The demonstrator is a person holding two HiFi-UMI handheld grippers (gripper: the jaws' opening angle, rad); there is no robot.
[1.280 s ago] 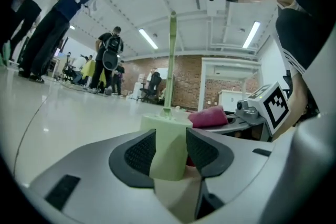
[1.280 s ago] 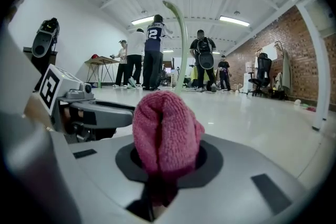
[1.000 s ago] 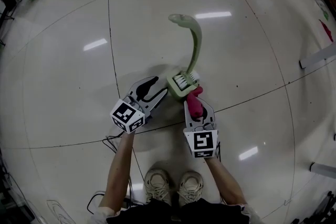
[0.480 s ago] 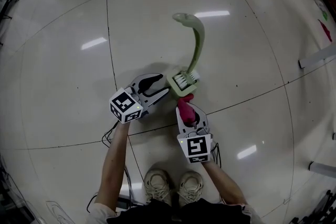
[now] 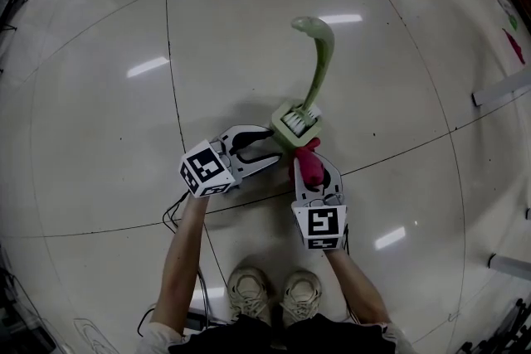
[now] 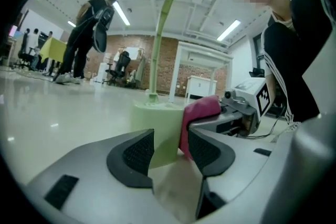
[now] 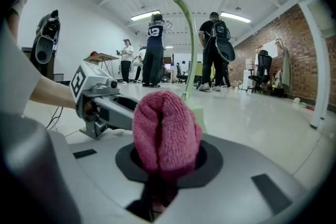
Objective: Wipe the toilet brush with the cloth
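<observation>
A pale green toilet brush [image 5: 315, 66] stands upright on the floor, its curved handle [image 6: 160, 50] rising from a green base [image 5: 296, 125] where white bristles show. My left gripper [image 5: 274, 146] lies low at the base's left, jaws open, tips just short of the base [image 6: 160, 131]. My right gripper [image 5: 309, 170] comes from below, shut on a bunched pink cloth [image 5: 310, 162]. The cloth [image 7: 165, 131] sits against the base's near side, and in the left gripper view the cloth [image 6: 200, 112] shows to the right of the base. The handle [image 7: 191, 44] rises behind it.
I stand on a glossy tiled floor [image 5: 108, 120], shoes [image 5: 278, 294] just behind the grippers. Cables [image 5: 178, 220] lie by my left arm. White bars [image 5: 502, 89] lie at the far right. Several people stand far off [image 7: 152, 50].
My left gripper has swung right, its jaws now pointing at the brush base. The brush handle has shifted to the right. My right gripper drew back with the cloth, then returned to the base.
</observation>
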